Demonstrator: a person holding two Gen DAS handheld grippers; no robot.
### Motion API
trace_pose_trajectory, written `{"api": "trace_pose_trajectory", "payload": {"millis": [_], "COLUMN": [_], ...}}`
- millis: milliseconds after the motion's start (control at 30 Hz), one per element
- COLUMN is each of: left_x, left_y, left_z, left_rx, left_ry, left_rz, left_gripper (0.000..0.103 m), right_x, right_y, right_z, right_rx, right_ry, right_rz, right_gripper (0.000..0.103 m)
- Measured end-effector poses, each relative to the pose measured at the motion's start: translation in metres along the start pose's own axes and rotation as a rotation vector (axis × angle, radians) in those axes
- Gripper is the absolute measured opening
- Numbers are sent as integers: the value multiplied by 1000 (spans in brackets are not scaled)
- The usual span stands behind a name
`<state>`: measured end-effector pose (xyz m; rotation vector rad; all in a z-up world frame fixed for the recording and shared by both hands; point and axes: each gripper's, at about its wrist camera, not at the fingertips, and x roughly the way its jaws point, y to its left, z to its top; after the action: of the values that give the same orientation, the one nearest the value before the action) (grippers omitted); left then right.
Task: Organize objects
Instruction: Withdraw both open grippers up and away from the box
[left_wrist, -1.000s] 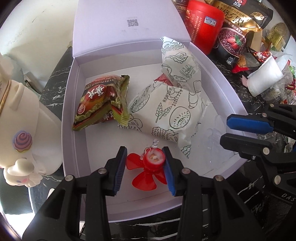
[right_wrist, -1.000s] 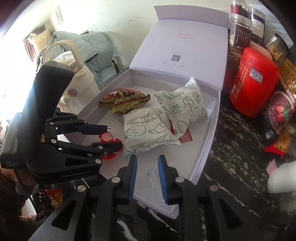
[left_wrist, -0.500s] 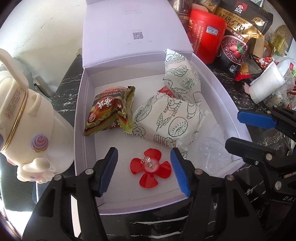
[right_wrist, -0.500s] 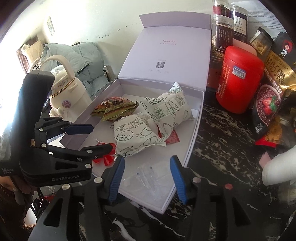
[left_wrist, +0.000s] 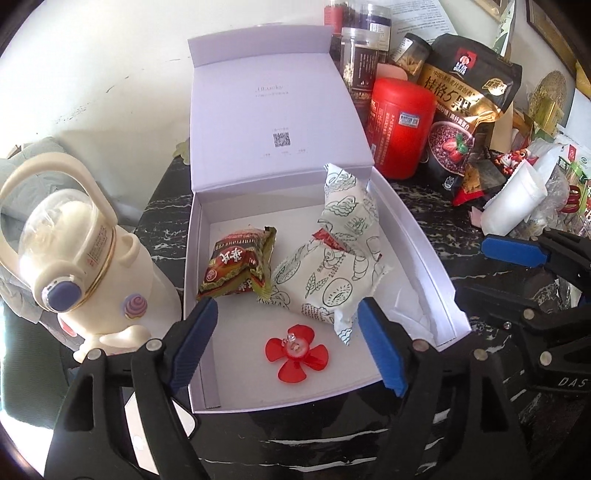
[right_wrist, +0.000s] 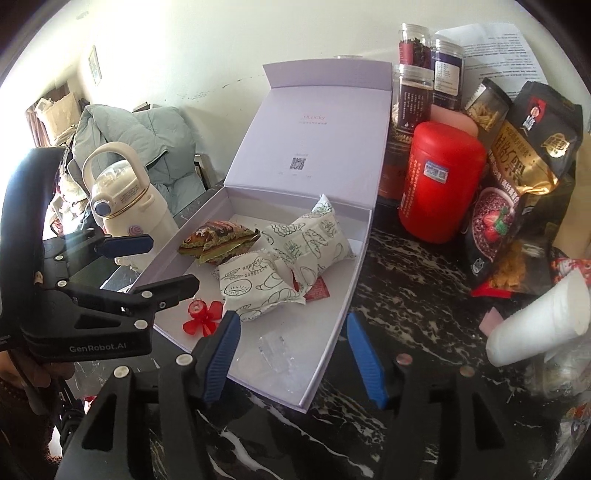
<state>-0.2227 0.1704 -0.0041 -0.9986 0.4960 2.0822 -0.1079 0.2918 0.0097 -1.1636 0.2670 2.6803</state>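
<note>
An open white box (left_wrist: 199, 236) (right_wrist: 360, 243) lies on the black marble counter. In it lie a red four-blade propeller toy (left_wrist: 296, 352) (right_wrist: 201, 319), a green-and-red snack packet (left_wrist: 236, 264) (right_wrist: 216, 240), two white printed snack packs (left_wrist: 328, 284) (right_wrist: 258, 286) and a clear plastic piece (right_wrist: 275, 350). My left gripper (left_wrist: 288, 339) is open and empty, above the box's front edge with the propeller between its fingers' line. My right gripper (right_wrist: 291, 350) is open and empty over the box's near corner, above the clear piece.
A cream kettle-shaped bottle (left_wrist: 77, 266) (right_wrist: 125, 199) stands left of the box. A red canister (left_wrist: 400, 125) (right_wrist: 439, 181), a black oat bag (left_wrist: 469, 107) (right_wrist: 528, 177), jars (right_wrist: 413, 92) and a white paper roll (left_wrist: 517, 199) (right_wrist: 539, 321) crowd the right.
My left gripper let go of the red propeller, opened wide and drew back. My right gripper opened and drew back too, leaving the clear piece in the box.
</note>
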Motion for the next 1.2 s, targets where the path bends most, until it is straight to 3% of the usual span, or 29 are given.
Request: {"api": "trace_pose_trajectory", "payload": {"millis": [367, 633, 933, 1200], "left_x": [-61, -108, -138, -142], "left_y": [1, 12, 32, 50], "left_z": [11, 1, -39, -85], "left_rx": [-10, -52, -137, -236], "left_ry": [-145, -220, -225, -170], "left_rz": [15, 61, 156, 218], "left_gripper": [90, 95, 99, 99], "right_x": [-63, -96, -99, -85], "right_y": [12, 29, 60, 91], "right_z": [12, 13, -3, -28], "right_rx": [-25, -30, -113, -184], "right_ry": [-160, -221, -214, -160], "right_rz": [-48, -42, 5, 81], "right_gripper": [72, 75, 75, 75]}}
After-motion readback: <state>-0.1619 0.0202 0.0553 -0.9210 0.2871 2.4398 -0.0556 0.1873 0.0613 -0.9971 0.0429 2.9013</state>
